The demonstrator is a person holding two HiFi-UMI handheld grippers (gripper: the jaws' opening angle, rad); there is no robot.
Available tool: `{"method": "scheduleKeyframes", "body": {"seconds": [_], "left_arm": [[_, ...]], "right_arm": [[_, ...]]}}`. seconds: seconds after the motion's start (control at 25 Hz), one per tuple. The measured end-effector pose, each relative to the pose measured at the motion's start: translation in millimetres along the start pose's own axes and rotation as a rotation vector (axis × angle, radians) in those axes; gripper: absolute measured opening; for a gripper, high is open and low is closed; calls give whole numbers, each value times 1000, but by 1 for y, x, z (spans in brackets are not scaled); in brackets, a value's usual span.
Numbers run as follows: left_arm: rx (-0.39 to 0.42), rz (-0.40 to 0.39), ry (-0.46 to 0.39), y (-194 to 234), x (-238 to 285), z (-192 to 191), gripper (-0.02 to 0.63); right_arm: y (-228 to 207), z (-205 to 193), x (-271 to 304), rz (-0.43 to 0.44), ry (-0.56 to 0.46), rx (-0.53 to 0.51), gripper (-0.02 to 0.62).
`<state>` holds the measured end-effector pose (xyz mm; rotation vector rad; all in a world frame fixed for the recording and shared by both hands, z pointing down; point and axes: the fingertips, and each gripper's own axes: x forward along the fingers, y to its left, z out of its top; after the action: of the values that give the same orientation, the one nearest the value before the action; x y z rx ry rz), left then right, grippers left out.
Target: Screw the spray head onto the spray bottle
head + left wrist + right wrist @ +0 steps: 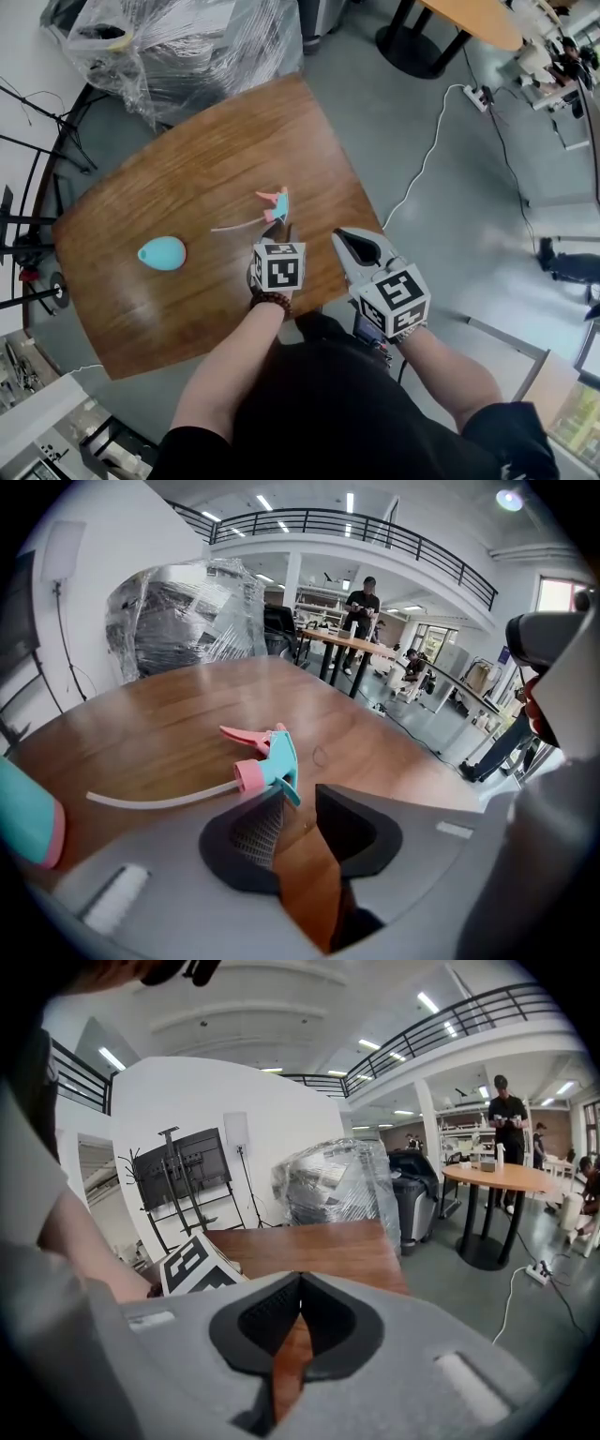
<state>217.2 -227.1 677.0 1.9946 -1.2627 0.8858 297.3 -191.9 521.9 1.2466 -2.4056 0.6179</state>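
Left claw [300, 794]: jaws slightly apart, empty, just short of spray head [267, 761]
Right claw [300, 1283]: jaws together, empty
Spray bottle [162, 252]: lying on counter [187, 169], apart from spray head

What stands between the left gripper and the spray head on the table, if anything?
Nothing visible does. The left gripper has its jaws apart and empty, and only bare table lies between them and the spray head just ahead. The bottle lies off to the side.
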Motion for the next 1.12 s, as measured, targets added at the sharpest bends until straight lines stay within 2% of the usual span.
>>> {"method": "scheduleKeyframes", "body": {"seconds": [0.16, 0.4, 0.6, 0.92, 1.12], "left_arm": [[-1, 23, 24, 4, 4, -3, 119], [-8, 49, 24, 11, 4, -4, 50], [-1, 51, 15, 16, 0, 0, 35], [15, 34, -4, 23, -12, 5, 25], [5, -8, -20, 26, -28, 11, 23]], "right_arm": [[0, 0, 2, 12, 4, 0, -9], [2, 1, 5, 28, 4, -9, -9], [5, 6, 9, 40, 1, -20, -9], [9, 10, 12, 61, -1, -46, -9], [15, 12, 14, 94, 6, -107, -9]]}}
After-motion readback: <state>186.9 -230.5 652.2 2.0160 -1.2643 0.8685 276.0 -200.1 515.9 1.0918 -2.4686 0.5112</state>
